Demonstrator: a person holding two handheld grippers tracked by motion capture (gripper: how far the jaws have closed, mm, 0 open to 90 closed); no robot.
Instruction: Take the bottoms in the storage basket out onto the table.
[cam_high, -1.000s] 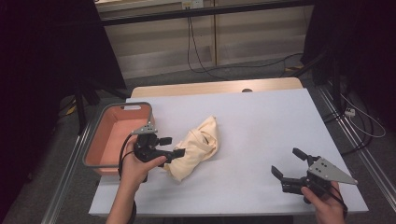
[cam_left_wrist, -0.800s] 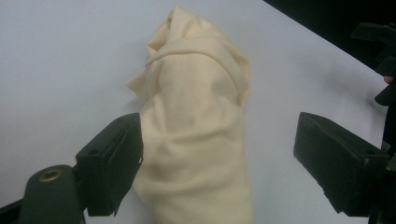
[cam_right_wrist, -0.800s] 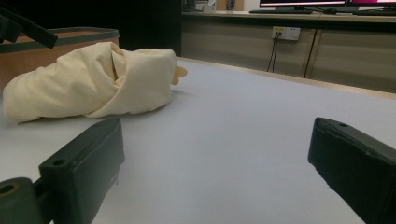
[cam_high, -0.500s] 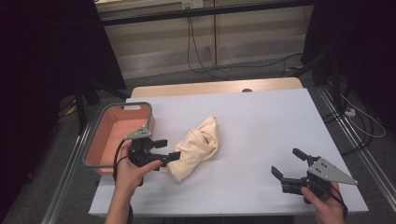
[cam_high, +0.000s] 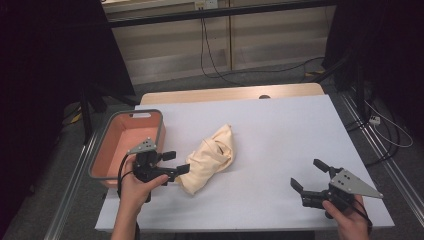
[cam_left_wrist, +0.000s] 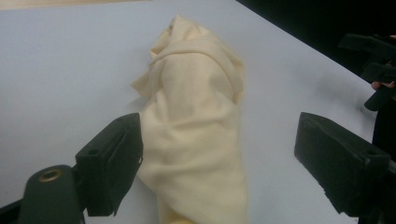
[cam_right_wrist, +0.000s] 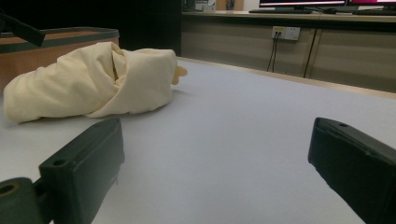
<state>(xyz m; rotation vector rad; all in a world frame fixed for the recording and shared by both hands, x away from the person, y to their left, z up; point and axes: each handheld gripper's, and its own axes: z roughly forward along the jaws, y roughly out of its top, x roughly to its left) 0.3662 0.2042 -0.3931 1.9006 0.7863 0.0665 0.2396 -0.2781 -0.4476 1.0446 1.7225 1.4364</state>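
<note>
Nearest the person's edge of the counter (cam_high: 280, 145), the right tool (cam_high: 311, 177) is sitting low at the right corner in the person's right hand (cam_high: 350, 220), its jaws standing wide with nothing between them — in the right gripper view they are framing bare counter, with the cloth (cam_right_wrist: 93, 79) lying well apart beyond them.

Over on the left, the left tool (cam_high: 177, 162) is being held in the left hand (cam_high: 131, 187), pointing across at the near end of the cloth (cam_high: 210, 159). Its jaws are spread wide; in the left gripper view the cloth (cam_left_wrist: 196, 135) is lying between them, its near end brushing one jaw while the other jaw is standing clear, so nothing is being pinched.

That cloth — a cream, bunched bundle — is resting on the counter left of the middle, stretching away from the left tool towards the far side.

Just beyond the left hand, a pink bin (cam_high: 100, 155) is sitting at the counter's left edge, close beside the cloth but not touching it.
</note>
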